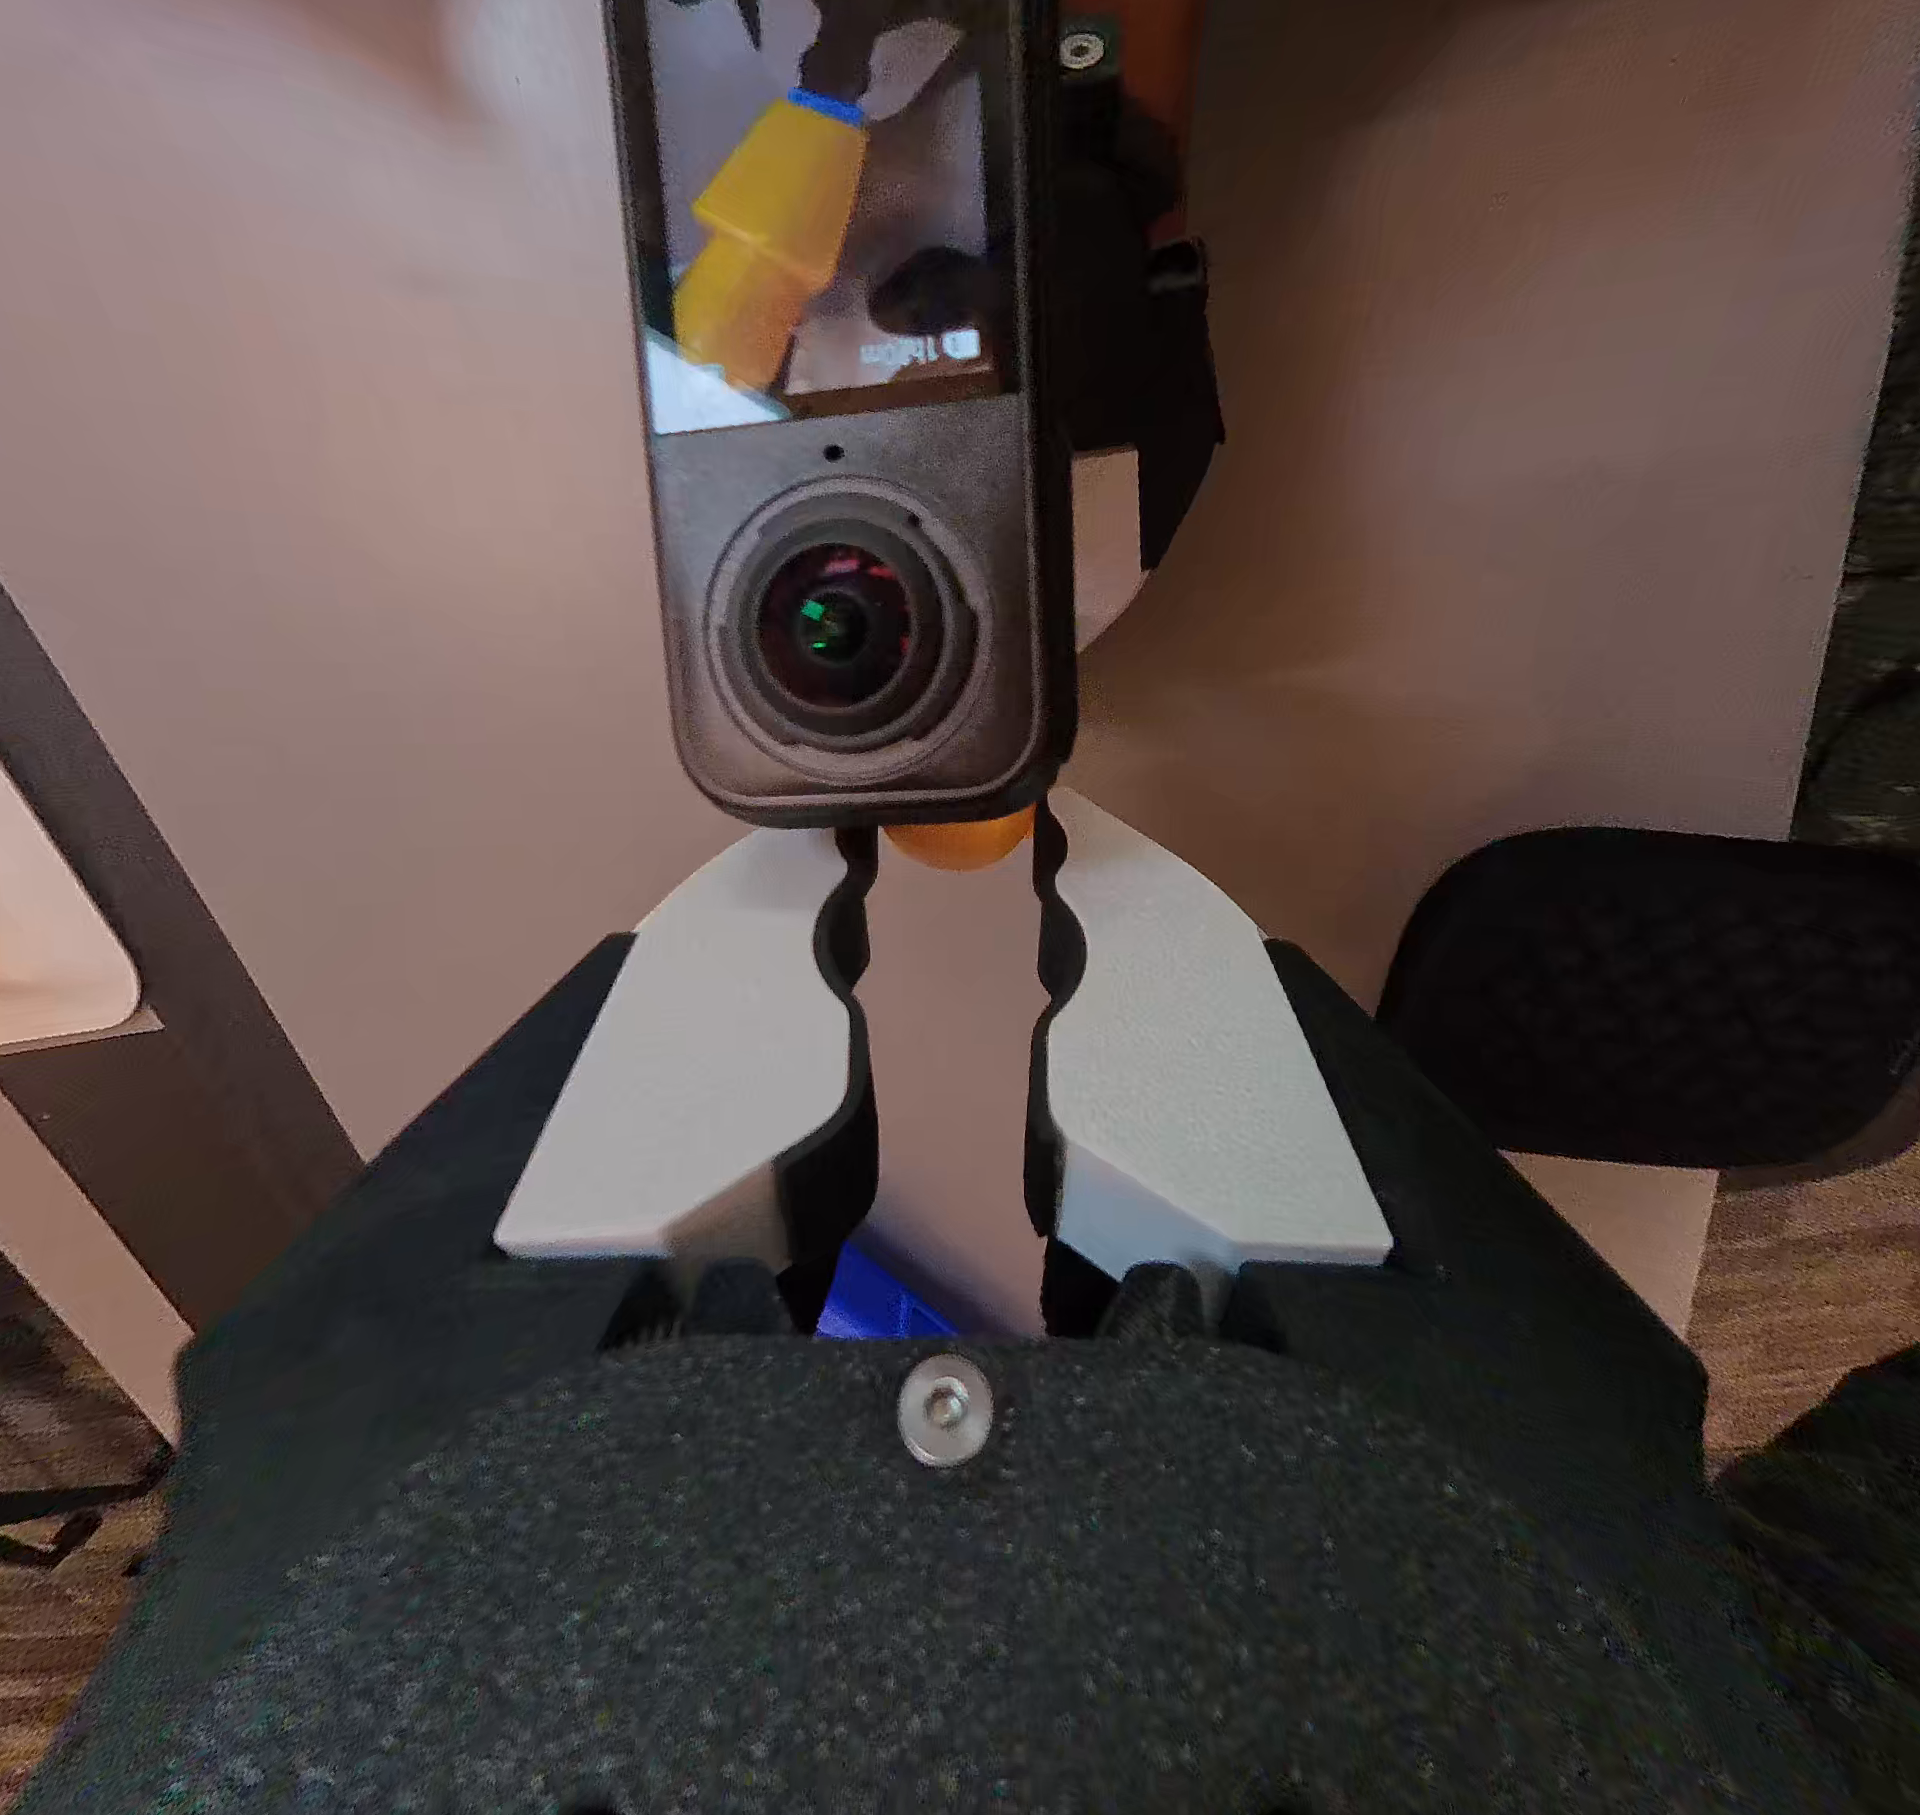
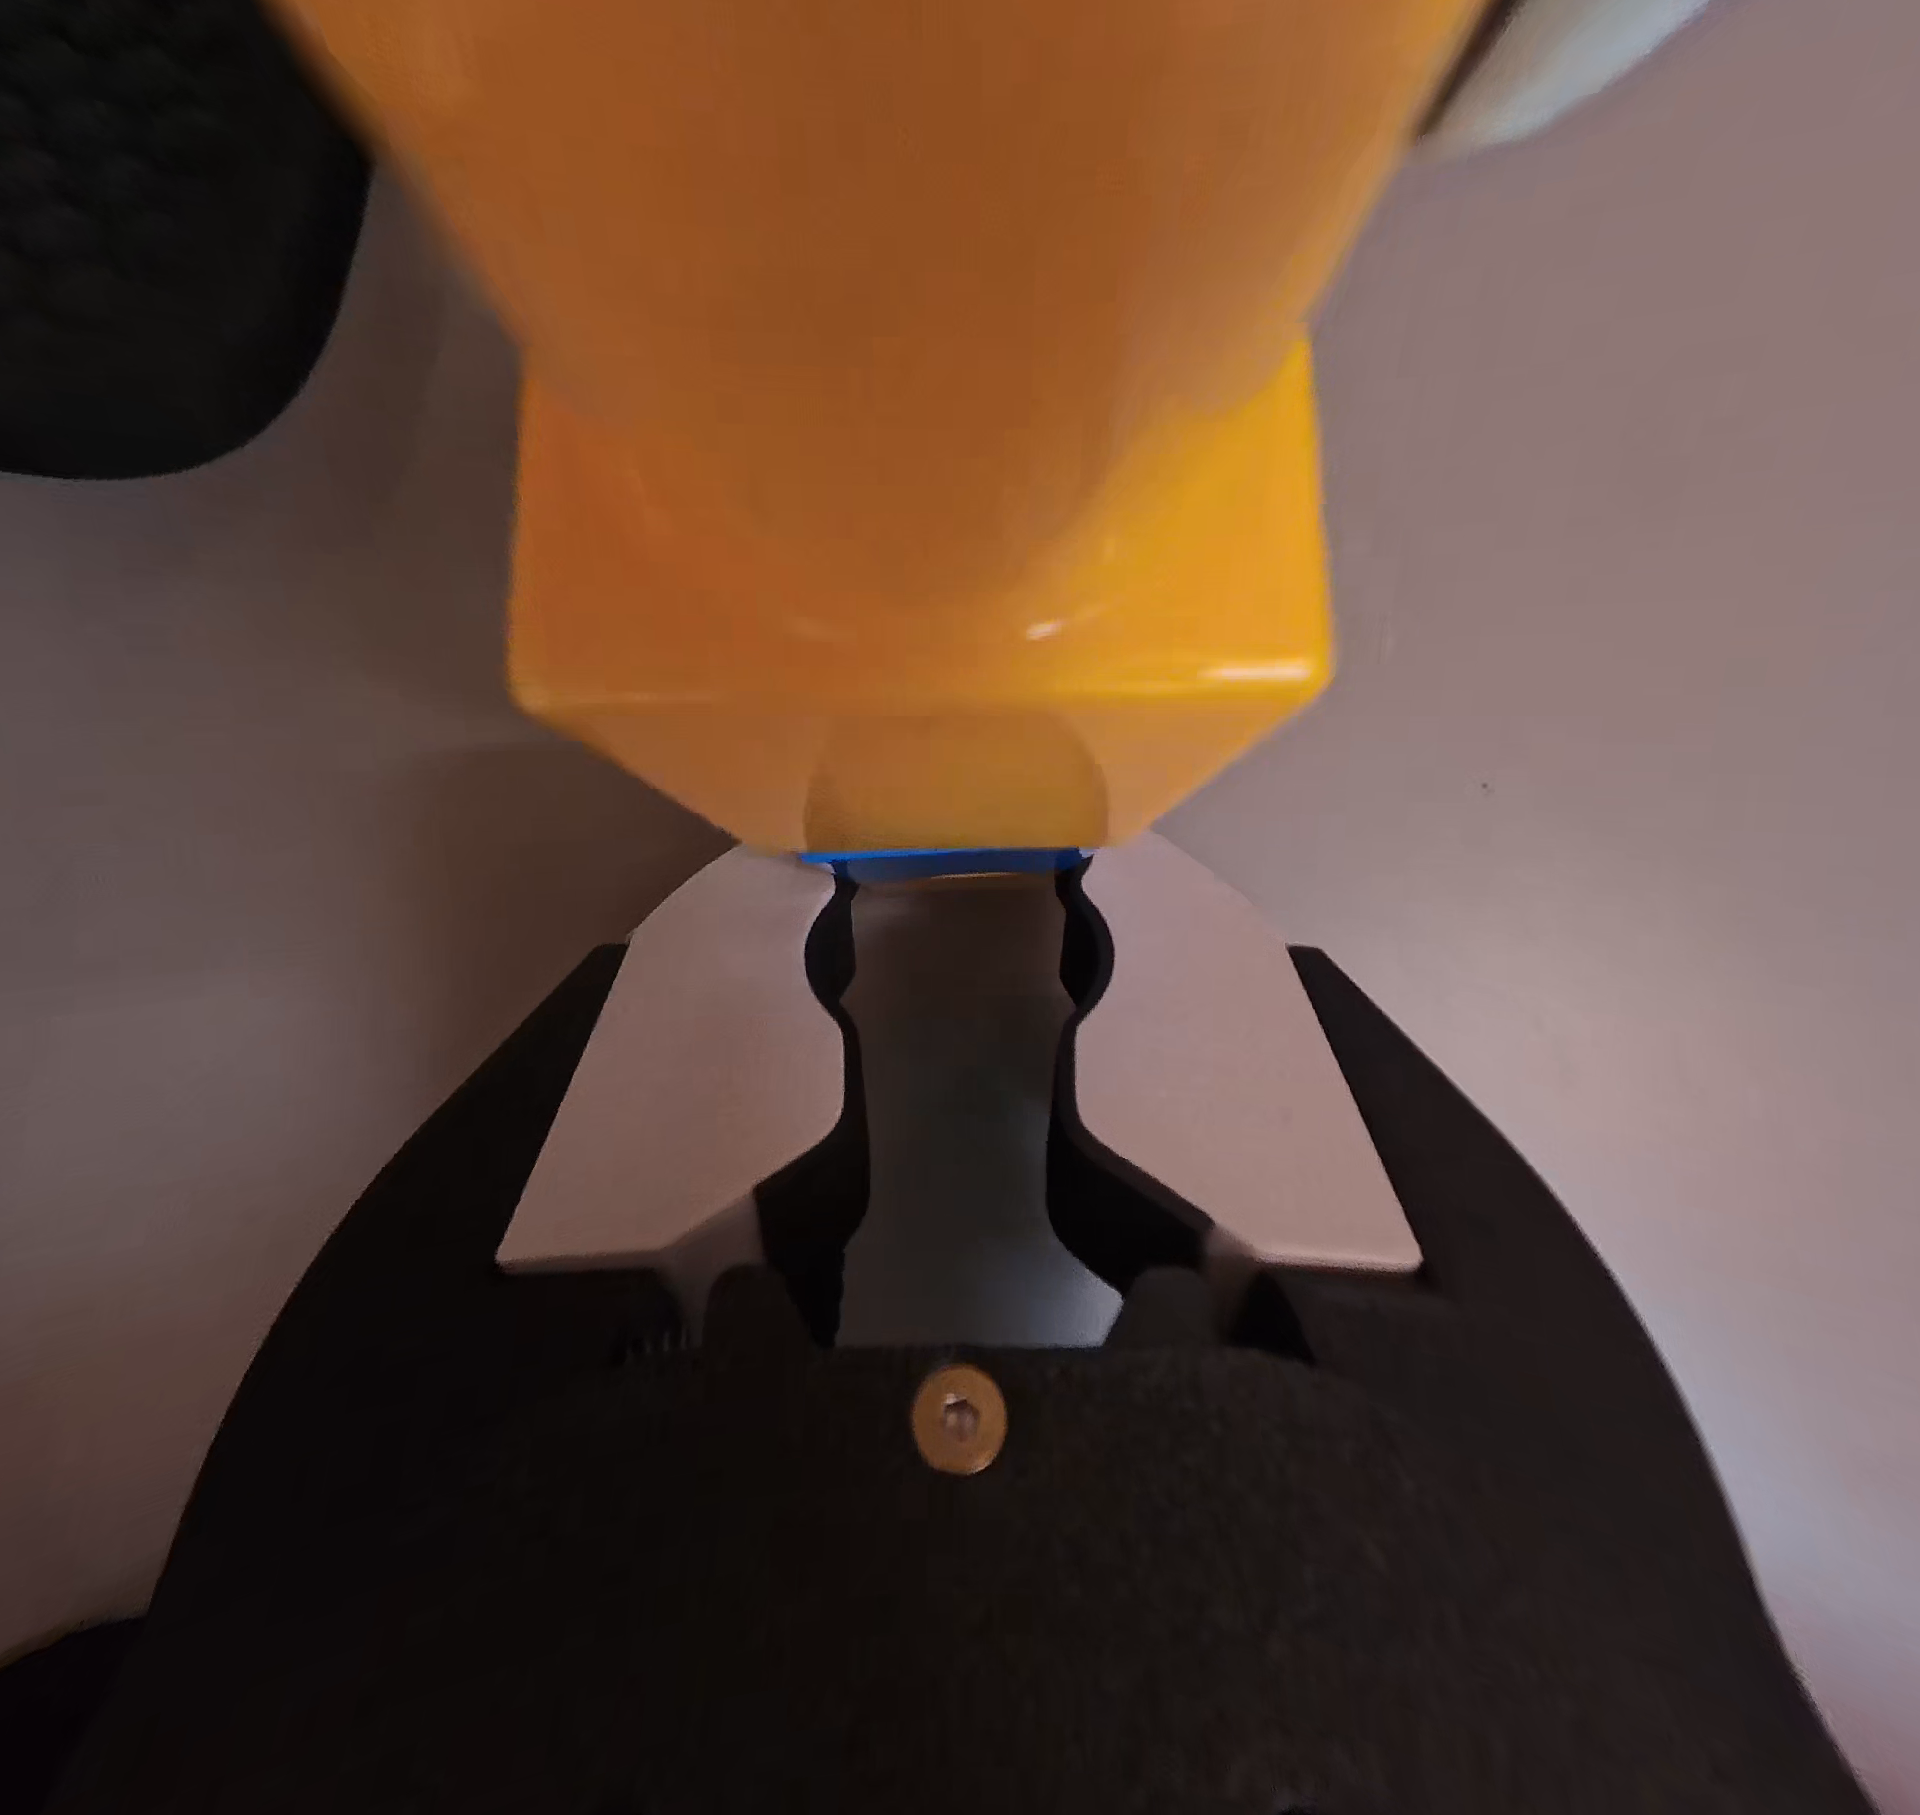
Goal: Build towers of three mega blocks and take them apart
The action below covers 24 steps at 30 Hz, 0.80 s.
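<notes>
Left wrist view: left gripper (image 1: 943,856) nearest, jaws narrowly parted, tips at an orange stud (image 1: 951,846); whether they clamp it I cannot tell. Beyond hangs the other unit's camera (image 1: 847,363). A blue block (image 1: 883,1308) shows below the jaws. No containers visible.

Right wrist view: right gripper (image 2: 951,877) nipped onto a thin blue block (image 2: 935,863) capping two joined yellow blocks (image 2: 914,518), held above the desk (image 2: 1662,726). Judgement: one three-block tower is assembled; separation is apparently pending.

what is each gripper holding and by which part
Right gripper: blue plastic block capping the yellow plastic blocks. Left gripper: a yellow stud, apparently.
</notes>
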{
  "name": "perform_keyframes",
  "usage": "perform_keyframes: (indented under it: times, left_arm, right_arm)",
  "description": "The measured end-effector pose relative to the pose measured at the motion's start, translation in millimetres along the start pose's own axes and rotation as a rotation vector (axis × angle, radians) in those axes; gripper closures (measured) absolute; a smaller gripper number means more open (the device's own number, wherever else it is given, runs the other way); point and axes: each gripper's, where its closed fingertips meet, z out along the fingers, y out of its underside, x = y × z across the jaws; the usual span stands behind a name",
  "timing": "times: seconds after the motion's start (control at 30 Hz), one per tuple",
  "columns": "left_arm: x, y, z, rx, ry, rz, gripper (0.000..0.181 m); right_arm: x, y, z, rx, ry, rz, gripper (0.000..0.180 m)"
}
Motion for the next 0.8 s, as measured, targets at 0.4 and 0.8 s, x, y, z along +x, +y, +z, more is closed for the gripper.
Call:
perform_keyframes:
  times: [0.4, 0.8]
  left_arm:
    - [-4.8, -19.0, -0.7, 0.537, -0.076, -0.120, 0.131]
    - [-2.2, -15.2, 20.1, 0.780, -0.110, -0.102, 0.145]
  right_arm:
    - [6.2, -0.7, -1.8, 0.080, -0.017, 0.011, 0.143]
    - [9.0, -4.8, -0.5, 0.167, 0.015, -0.083, 0.144]
